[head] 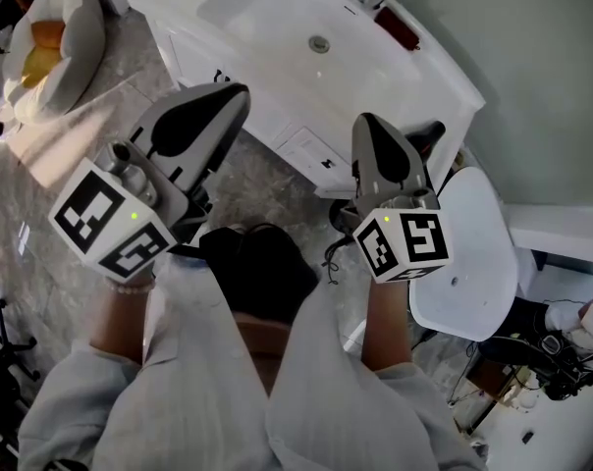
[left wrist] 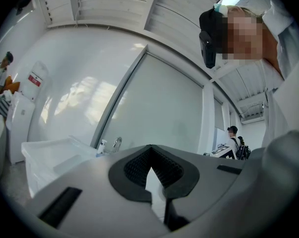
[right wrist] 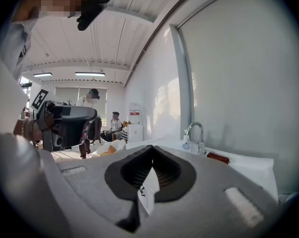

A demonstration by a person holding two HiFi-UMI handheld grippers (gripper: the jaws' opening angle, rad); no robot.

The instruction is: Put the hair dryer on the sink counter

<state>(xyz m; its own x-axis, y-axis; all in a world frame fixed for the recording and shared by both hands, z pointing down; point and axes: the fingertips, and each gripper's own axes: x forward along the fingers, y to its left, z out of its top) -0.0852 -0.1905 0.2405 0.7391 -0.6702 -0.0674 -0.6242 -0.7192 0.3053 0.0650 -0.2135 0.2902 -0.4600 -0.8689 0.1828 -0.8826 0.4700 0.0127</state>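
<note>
Touching nothing — fingers (left wrist: 90,197) fully together.

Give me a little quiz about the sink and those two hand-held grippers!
1. True or false: the right hand-held gripper is holding something.
2. Pick one: what colour is the long thing lying on the sink counter near the faucet? A) dark red B) green C) yellow
3. Fill the gap: the jaws of the left hand-held gripper are ____ (open or shut).

Key: 1 false, it is shut and empty; 2 A; 3 shut.
</note>
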